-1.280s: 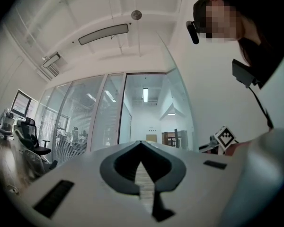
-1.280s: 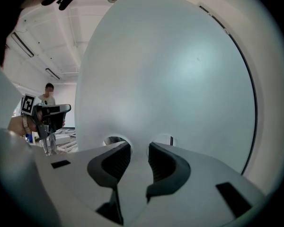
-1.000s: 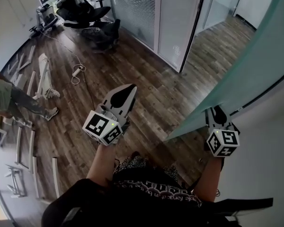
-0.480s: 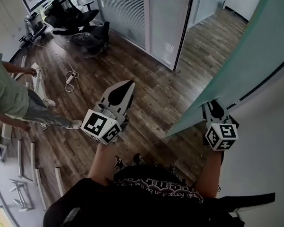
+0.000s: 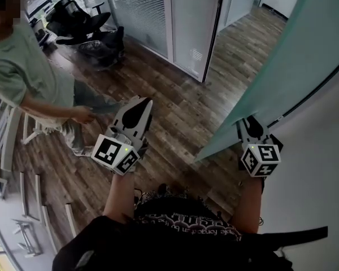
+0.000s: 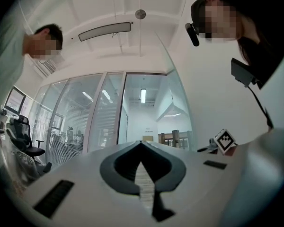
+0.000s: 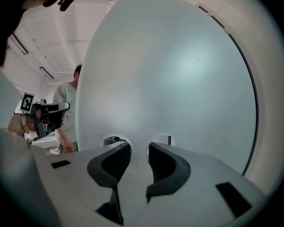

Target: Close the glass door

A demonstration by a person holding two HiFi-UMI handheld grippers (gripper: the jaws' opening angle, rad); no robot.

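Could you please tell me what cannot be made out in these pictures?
Right gripper tips: head view, tucked under the frosted pale-green glass door; contact unclear.
Door's handle and hinges: none shows in any view; frame edges cut the door off.
Behind the door: right gripper view, frosting blurs it.

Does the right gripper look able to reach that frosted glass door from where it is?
Probably yes. The right gripper sits right at the frosted glass door, jaws apart, with nothing in between; whether it touches the pane I cannot tell.
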